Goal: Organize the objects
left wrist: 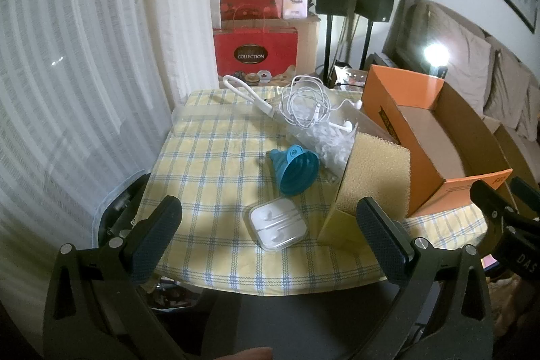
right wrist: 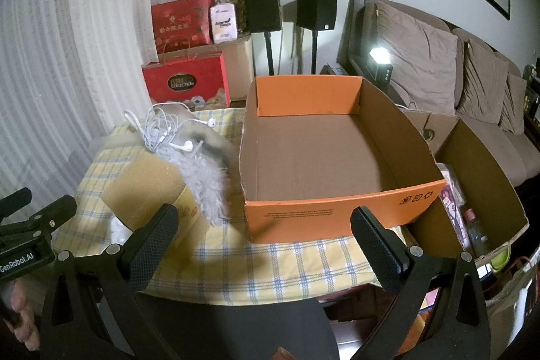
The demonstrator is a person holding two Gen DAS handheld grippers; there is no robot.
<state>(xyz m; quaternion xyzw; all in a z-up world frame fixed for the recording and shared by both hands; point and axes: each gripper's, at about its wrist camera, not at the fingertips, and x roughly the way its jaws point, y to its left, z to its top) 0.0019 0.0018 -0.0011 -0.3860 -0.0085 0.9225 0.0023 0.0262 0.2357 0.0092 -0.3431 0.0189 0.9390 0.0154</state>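
Observation:
On a yellow-and-blue checked tablecloth (left wrist: 209, 164) lie a white earphone case (left wrist: 278, 222), a teal collapsible funnel (left wrist: 297, 169), a sponge-topped yellow box (left wrist: 374, 177), a tangle of white earphones (left wrist: 305, 107) on a fluffy white duster (left wrist: 332, 140), and a white looped cable (left wrist: 248, 95). An empty orange cardboard box (right wrist: 324, 150) stands at the right. My left gripper (left wrist: 270, 238) is open, hovering near the table's front edge over the earphone case. My right gripper (right wrist: 265, 238) is open in front of the orange box. The sponge box (right wrist: 152, 188) and duster (right wrist: 206, 181) lie to its left.
Red gift bags (left wrist: 254, 53) and two black speakers on stands (right wrist: 287, 9) stand behind the table. A sofa with cushions (right wrist: 438, 70) is at the right. A second open cardboard box (right wrist: 479, 177) with bottles sits right of the table. Curtains hang at the left.

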